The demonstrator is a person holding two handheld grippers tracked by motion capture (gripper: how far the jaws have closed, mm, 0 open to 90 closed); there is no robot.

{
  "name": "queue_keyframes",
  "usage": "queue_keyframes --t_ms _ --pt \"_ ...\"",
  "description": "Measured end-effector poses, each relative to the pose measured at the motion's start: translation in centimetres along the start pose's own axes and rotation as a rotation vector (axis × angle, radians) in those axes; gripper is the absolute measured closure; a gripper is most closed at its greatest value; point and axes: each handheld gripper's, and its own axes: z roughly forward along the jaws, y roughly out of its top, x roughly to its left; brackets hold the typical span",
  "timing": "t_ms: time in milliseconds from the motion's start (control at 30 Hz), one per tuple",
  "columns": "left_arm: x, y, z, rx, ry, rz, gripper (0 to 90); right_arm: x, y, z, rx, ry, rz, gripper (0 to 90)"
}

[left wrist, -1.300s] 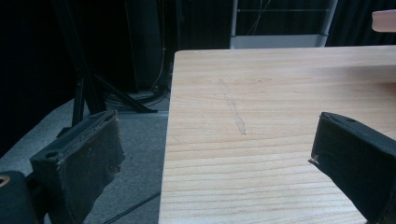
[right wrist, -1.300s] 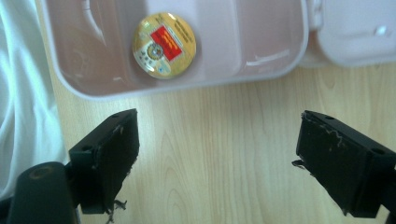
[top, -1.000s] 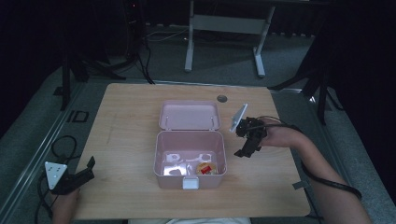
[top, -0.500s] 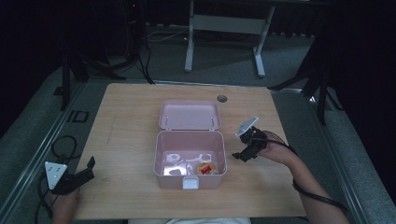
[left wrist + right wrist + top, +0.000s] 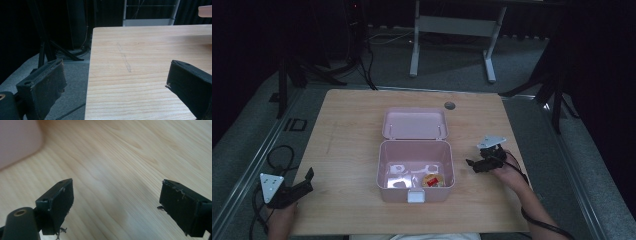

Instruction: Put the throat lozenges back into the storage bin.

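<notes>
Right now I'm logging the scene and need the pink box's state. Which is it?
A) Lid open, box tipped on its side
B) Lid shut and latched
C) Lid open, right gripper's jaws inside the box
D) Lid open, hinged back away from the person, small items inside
D: in the high view the pink box stands upright with its lid folded back, small items on its floor, and the right gripper beside it over the table.

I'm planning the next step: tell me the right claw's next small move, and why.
Probably bring the right claw toward the pink box. It sits open and empty-jawed on the table beside the box, whose lid stands open with small items inside.
</notes>
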Motion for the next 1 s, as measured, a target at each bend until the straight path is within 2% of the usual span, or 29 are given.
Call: queue_keyframes --t_ms 67,200,267,300,400,433,567,633,667,767,900,1000 --pt "0.0 0.0 0.0 -0.001 0.0 0.0 2.5 -0.3 -0.7 0.0 -0.01 0.005 0.036 12.0" --pt "0.0 0.0 0.0 -0.001 0.0 -0.002 2.6 -0.7 -2.1 -0.2 -0.013 -0.044 0.062 11.8" --pt "0.0 0.0 0.0 0.001 -0.001 -0.002 2.5 -1.0 -2.8 -0.4 -0.014 -0.056 0.09 11.8" --pt "0.0 0.0 0.0 0.001 -0.001 -0.002 2.5 -1.1 -3.3 -0.7 -0.031 -0.087 0.108 11.8" --pt "0.0 0.0 0.0 0.003 -0.001 -0.002 2.5 -1.6 -4.1 -1.3 -0.064 -0.114 0.173 11.8" --pt "0.0 0.0 0.0 0.003 -0.001 -0.003 2.5 -1.7 -4.5 -1.6 -0.079 -0.125 0.21 11.7" --pt "0.0 0.0 0.0 0.003 -0.001 -0.004 2.5 -2.0 -5.4 -2.0 -0.091 -0.173 0.284 11.7" --pt "0.0 0.0 0.0 0.004 -0.001 -0.004 2.5 -2.0 -5.8 -2.3 -0.088 -0.212 0.301 11.7" --pt "0.0 0.0 0.0 0.003 -0.001 -0.004 2.5 -2.0 -6.0 -2.4 -0.09 -0.216 0.314 11.7" --pt "0.0 0.0 0.0 0.004 -0.002 -0.002 2.5 -2.1 -6.8 -2.6 -0.09 -0.274 0.373 11.7" --pt "0.0 0.0 0.0 0.002 -0.001 -0.001 2.5 -2.2 -7.6 -2.8 -0.1 -0.371 0.446 11.8" --pt "0.0 0.0 0.0 0.002 -0.002 0.001 2.5 -2.3 -7.9 -3.4 -0.114 -0.426 0.48 11.8"
